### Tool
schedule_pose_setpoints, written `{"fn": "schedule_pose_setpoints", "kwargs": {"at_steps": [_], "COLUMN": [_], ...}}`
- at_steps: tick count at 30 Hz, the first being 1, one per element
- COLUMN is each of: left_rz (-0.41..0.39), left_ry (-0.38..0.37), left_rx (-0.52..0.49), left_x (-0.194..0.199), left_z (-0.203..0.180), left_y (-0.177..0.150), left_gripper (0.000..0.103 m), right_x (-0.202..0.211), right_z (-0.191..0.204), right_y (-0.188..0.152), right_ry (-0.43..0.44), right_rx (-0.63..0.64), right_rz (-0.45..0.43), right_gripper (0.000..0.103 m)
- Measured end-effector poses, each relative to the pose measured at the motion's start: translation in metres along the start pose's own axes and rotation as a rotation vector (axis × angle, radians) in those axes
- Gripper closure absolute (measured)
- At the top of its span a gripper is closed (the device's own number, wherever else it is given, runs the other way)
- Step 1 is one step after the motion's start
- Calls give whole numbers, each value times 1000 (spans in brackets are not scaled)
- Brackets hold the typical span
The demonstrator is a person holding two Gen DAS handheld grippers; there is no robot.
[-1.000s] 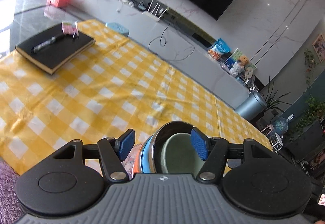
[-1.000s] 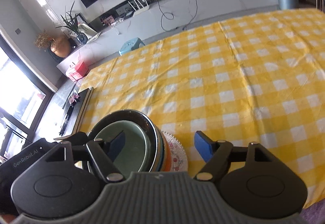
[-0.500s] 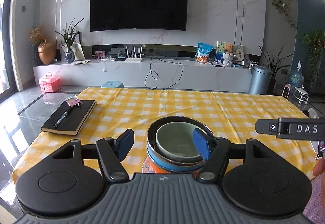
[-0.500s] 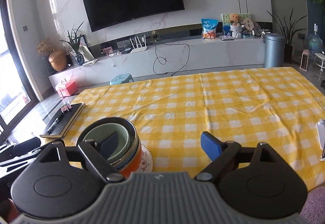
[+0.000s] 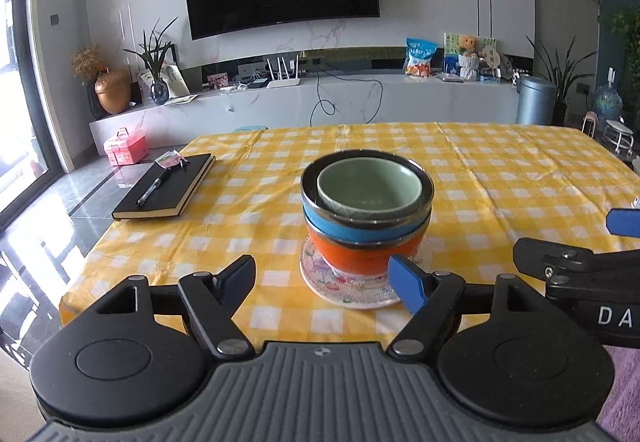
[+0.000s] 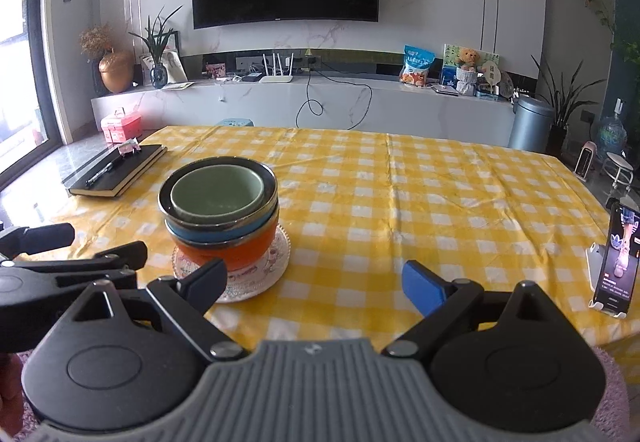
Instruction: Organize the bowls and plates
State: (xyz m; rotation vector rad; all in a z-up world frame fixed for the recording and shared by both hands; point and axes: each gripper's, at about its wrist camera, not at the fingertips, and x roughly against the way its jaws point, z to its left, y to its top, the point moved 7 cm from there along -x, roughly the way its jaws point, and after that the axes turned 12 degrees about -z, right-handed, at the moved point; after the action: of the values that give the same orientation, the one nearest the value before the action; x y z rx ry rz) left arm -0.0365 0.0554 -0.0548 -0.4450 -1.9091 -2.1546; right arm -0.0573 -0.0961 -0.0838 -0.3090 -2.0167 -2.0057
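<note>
A stack of nested bowls (image 5: 366, 217) (image 6: 219, 217) stands on the yellow checked tablecloth (image 5: 500, 177): a pale green bowl (image 5: 370, 183) inside a steel-rimmed blue one, over an orange one, all on a patterned glass plate (image 5: 344, 288) (image 6: 266, 266). My left gripper (image 5: 324, 278) hangs just in front of the stack, its jaws still opening, with nothing between them. My right gripper (image 6: 316, 278) is to the right of the stack and nearer than it, jaws opening too and holding nothing. Each gripper shows at the edge of the other's view.
A black notebook (image 5: 168, 187) (image 6: 120, 169) with a pen on it lies at the table's left side. A phone on a stand (image 6: 618, 254) is near the right edge. Behind the table runs a low TV bench (image 5: 320, 101). The table's near edge is close below both grippers.
Both grippers have pulled back from the bowl stack and rolled level; their jaws have widened. The stack, earlier between the fingers, now stands free on the plate.
</note>
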Motion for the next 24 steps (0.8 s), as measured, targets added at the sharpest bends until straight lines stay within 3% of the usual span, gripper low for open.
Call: {"fn": "schedule_pose_setpoints", "kwargs": {"at_steps": [10,15,24], "left_rz": [164,189,174], "left_ry": [47,56,61], "left_rx": [-5,-10,0], "left_x": [-10,-7,-3], "left_z": [5,5,7], "left_y": [-37,-43,-41], "left_gripper": [14,13,13], "right_x": [-10,-15,-10], "right_z": [-3,-7,-6], "right_y": [-31,-43,-43], "right_ry": [27,22,2], "right_rx": [-51,-75,-61], "right_rz": [125,172,166], "right_gripper": [10,10,10]}}
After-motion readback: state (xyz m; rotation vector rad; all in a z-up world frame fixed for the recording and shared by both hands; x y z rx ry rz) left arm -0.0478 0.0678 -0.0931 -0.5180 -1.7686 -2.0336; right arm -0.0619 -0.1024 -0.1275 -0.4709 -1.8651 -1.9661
